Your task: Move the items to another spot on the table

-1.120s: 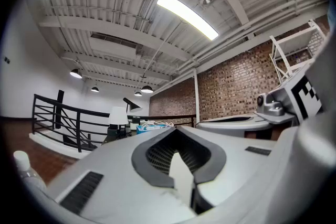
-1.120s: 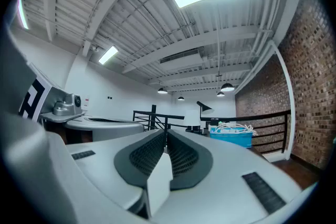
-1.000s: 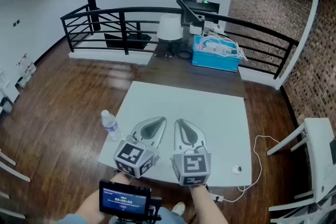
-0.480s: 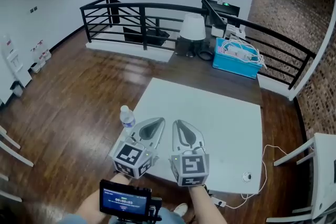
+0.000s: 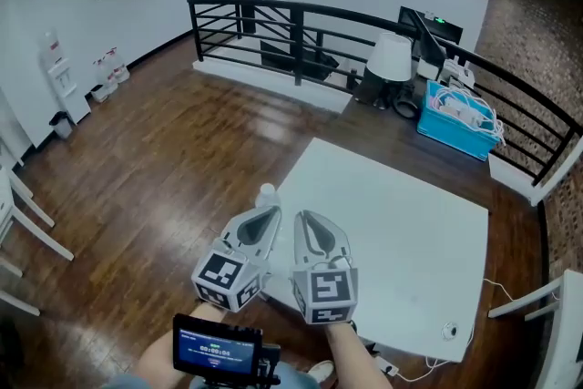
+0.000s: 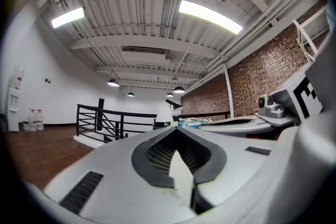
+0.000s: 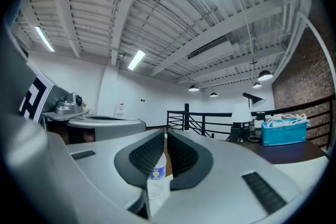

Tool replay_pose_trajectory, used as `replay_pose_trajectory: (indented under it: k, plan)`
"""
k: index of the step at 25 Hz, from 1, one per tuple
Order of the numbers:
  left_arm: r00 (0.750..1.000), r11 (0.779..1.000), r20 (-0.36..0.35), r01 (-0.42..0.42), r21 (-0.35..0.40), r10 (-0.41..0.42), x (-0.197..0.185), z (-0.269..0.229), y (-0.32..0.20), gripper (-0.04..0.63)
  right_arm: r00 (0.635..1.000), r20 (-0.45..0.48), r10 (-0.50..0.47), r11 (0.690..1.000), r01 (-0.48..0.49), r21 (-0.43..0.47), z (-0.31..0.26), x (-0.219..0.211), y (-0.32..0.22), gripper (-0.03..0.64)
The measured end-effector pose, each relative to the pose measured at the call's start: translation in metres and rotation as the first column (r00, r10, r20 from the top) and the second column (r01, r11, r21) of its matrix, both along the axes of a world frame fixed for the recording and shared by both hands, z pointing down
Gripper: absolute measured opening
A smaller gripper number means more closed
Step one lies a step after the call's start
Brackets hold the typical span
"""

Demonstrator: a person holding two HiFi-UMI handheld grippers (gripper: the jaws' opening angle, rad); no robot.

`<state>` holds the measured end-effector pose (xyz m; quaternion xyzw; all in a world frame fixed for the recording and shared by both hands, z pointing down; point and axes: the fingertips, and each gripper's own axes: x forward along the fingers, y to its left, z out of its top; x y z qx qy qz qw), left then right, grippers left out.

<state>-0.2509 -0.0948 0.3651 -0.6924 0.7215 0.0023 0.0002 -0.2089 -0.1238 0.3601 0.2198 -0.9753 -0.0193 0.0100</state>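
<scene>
Head view: I hold my left gripper (image 5: 272, 212) and right gripper (image 5: 304, 216) level, side by side over the surface's (image 5: 392, 223) near corner, probably lining up on the bottle (image 5: 267, 194). It stands at the left edge, half hidden behind them.

Left gripper view: fingers together, nothing between.

Right gripper view: fingers all but touching, empty. Only a strip of the bottle shows ahead.

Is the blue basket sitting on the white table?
No, the blue basket sits on the dark desk behind the white table.
</scene>
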Motion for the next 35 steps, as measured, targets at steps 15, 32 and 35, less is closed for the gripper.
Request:
replay_pose_trajectory:
  k: [15, 32, 35]
  plan:
    - [0.992, 0.992, -0.023, 0.122, -0.024, -0.123, -0.084, 0.017, 0.047, 0.003, 0.991, -0.034, -0.126, 0.992, 0.125, -0.019, 0.023, -0.091, 0.047, 0.136]
    - [0.997, 0.995, -0.052, 0.059, -0.077, -0.064, -0.1, 0.064, 0.023, 0.003, 0.994, -0.106, -0.026, 0.994, 0.015, -0.105, 0.093, -0.108, 0.011, 0.337]
    - [0.997, 0.994, -0.058, 0.052, -0.099, -0.058, -0.105, 0.071, 0.019, 0.003, 0.994, -0.106, 0.001, 0.993, -0.013, -0.12, 0.105, -0.111, 0.001, 0.359]
